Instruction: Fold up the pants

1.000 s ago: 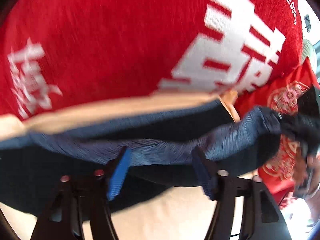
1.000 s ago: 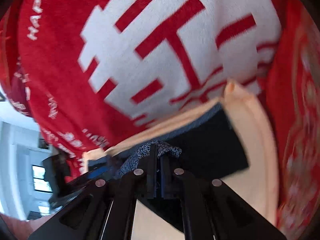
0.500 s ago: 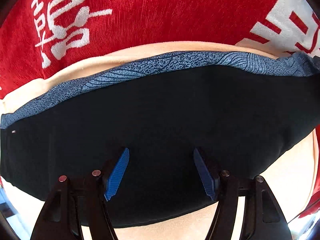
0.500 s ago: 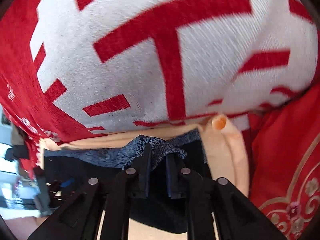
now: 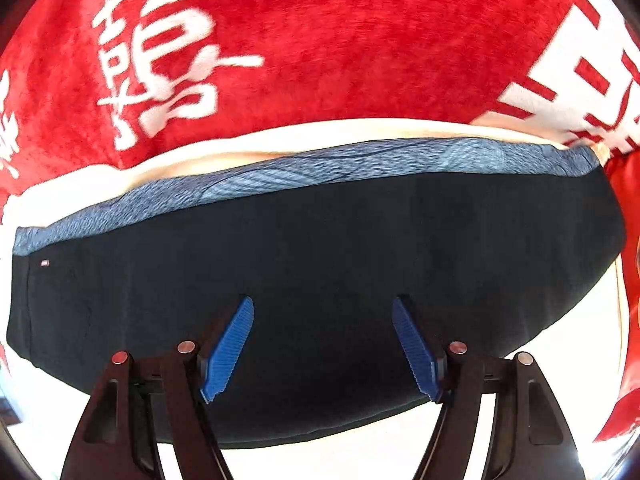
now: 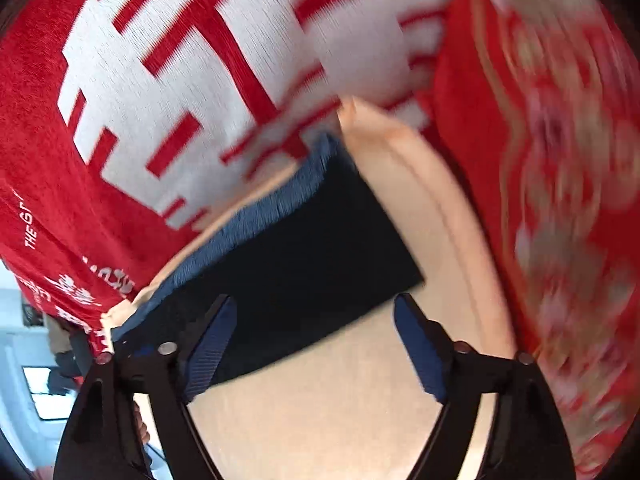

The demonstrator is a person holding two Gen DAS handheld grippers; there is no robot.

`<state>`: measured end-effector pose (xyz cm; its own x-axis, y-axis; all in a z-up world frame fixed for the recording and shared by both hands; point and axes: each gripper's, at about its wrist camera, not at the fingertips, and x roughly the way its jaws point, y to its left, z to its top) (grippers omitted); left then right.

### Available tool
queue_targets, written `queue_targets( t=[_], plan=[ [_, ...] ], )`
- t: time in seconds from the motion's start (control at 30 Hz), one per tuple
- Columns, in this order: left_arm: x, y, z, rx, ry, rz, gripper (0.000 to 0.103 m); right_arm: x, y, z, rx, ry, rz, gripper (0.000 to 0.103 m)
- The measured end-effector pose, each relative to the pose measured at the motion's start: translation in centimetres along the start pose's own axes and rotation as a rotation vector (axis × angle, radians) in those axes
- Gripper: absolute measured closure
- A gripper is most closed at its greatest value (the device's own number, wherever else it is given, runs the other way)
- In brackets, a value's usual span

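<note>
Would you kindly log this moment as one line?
pants: flat, folded | left gripper: open, jaws opening, empty | right gripper: open, jaws opening, empty

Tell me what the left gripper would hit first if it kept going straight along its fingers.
Most likely the dark pants: the left gripper, jaws open and empty, points straight at that fabric. Depth is unclear.
</note>
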<state>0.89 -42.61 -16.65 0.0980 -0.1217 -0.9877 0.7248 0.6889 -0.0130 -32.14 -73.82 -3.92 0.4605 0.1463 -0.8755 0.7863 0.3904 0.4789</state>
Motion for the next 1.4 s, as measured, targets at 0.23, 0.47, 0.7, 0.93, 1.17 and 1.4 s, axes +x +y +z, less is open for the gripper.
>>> queue_targets(
  t=[0.23,0.47,0.7,0.93,1.17,1.4],
  plan=[
    [2.1,1.3,-1.1,-0.002,0.037,0.04,0.03,5.4,-3.4,-0.7,0.211,-0.021,0.126,0.096],
    [1.6,0.7,-1.4,0.039,0.066,0.048,0.03,5.5,-2.6,-1.4,0.06,0.052,-0.062,0.073],
    [0.9,-0.4,1.9,0.027,0.023,-0.005,0.03,5.7,-4.7,-2.4,0.14,-0.061,0.049,0.04],
    [2.3,-1.6,2.4,0.006,0.001,0.011,0.018,8.3,-3.1,-0.4,0.213,-0.09,0.074,0.09],
    [0.5,-3.1,-1.2,0.084,0.048,-0.023,0.018,5.0,0.0,-1.8,0.023,-0.072,0.013,0.089],
    [1.3,-2.5,0.9,0.063,0.069,-0.042,0.014,6.8,-1.7,-4.0,0.111,-0.026,-0.185,0.055]
  ],
)
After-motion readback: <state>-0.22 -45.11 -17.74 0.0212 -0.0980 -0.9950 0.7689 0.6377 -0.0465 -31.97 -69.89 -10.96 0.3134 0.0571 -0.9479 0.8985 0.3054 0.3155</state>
